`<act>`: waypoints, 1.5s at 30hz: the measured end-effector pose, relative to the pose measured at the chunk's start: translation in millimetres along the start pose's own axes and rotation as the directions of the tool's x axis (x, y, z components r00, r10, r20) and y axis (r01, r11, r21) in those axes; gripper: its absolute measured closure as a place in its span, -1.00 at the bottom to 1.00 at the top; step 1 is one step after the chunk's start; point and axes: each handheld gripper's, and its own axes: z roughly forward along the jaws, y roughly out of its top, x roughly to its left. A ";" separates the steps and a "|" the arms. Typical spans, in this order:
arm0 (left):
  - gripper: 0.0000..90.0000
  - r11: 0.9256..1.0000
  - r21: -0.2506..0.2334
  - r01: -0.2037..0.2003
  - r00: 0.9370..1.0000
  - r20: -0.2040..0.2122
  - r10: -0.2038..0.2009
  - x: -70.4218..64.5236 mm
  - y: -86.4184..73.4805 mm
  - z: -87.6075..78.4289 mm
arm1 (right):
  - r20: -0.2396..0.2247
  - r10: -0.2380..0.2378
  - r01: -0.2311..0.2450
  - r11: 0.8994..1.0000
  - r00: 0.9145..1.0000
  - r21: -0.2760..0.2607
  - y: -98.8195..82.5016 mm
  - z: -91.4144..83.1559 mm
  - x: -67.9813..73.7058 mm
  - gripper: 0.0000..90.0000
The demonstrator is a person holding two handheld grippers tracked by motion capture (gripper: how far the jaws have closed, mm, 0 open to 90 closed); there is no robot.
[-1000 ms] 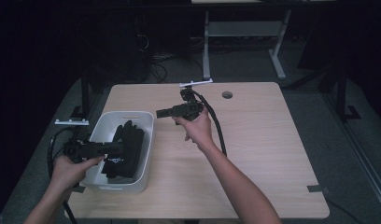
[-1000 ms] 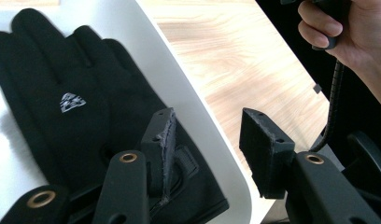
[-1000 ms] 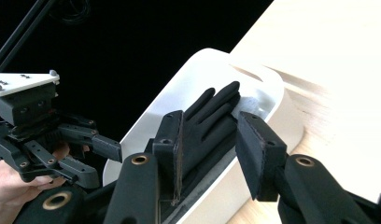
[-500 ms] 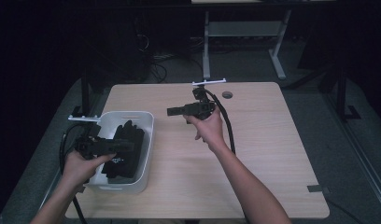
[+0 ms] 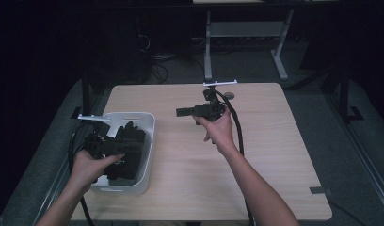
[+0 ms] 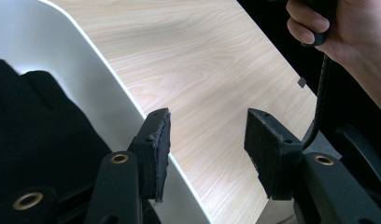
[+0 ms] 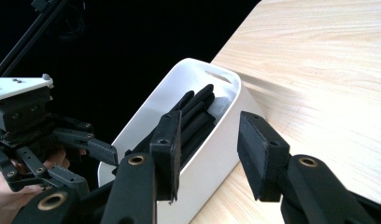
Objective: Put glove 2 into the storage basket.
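Note:
A white bin [image 5: 145,123] stands at the table's left side with black gloves [image 5: 129,134] piled inside. My left gripper [image 5: 126,149] hovers over the bin and points right. Its jaws stand open above the bin's rim [image 6: 109,70], with nothing between them and the gloves [image 6: 30,121] below to the left. My right gripper [image 5: 180,112] is held above the table's middle and points left toward the bin. It is open and holds nothing, and looks at the bin [image 7: 216,154] and gloves [image 7: 198,116].
The wooden table [image 5: 275,155] is bare to the right of the bin. A round cable hole [image 5: 229,95] sits near its far edge. Black cables trail from both grippers. The left gripper [image 7: 39,135] shows beyond the bin. The floor around is dark.
Both grippers have drifted a little to the right. The left one has come further over the bin. Both stay open.

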 end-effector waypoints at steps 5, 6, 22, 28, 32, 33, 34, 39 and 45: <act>0.10 1.000 0.008 -0.009 1.000 0.012 0.009 -4.8 2.5 6.8 | 0.010 -0.006 0.006 1.000 1.000 -0.010 -1.7 -8.6 -2.6 0.32; 0.09 1.000 0.008 -0.009 1.000 0.014 0.009 -6.1 3.3 8.4 | 0.010 -0.001 0.001 1.000 1.000 -0.010 -2.3 -10.6 -3.0 0.31; 0.02 0.997 0.028 -0.065 0.996 0.054 0.064 -31.6 14.9 40.2 | 0.035 0.028 -0.026 0.998 0.999 -0.053 -13.5 -51.0 -18.8 0.28; -0.01 0.996 0.032 -0.082 0.994 0.072 0.080 -42.6 17.2 53.2 | 0.056 0.030 -0.027 0.998 0.998 -0.062 -21.3 -68.1 -26.9 0.27; -0.05 0.995 0.033 -0.091 0.992 0.087 0.088 -50.1 18.2 62.2 | 0.068 0.043 -0.038 0.997 0.997 -0.071 -26.8 -79.0 -32.3 0.26; -0.08 0.995 0.035 -0.093 0.992 0.090 0.089 -52.2 18.3 64.5 | 0.074 0.049 -0.043 0.996 0.996 -0.077 -29.7 -84.5 -35.5 0.25; -0.08 0.994 0.036 -0.103 0.991 0.093 0.099 -54.0 18.5 66.9 | 0.074 0.049 -0.043 0.996 0.996 -0.077 -29.7 -84.5 -35.5 0.25; -0.13 0.992 0.045 -0.117 0.988 0.106 0.111 -63.9 18.1 78.4 | 0.095 0.067 -0.058 0.994 0.993 -0.088 -38.8 -98.9 -45.0 0.23; -0.17 0.990 0.054 -0.130 0.984 0.128 0.122 -74.5 16.8 93.2 | 0.112 0.083 -0.072 0.992 0.990 -0.099 -46.9 -111.3 -52.2 0.22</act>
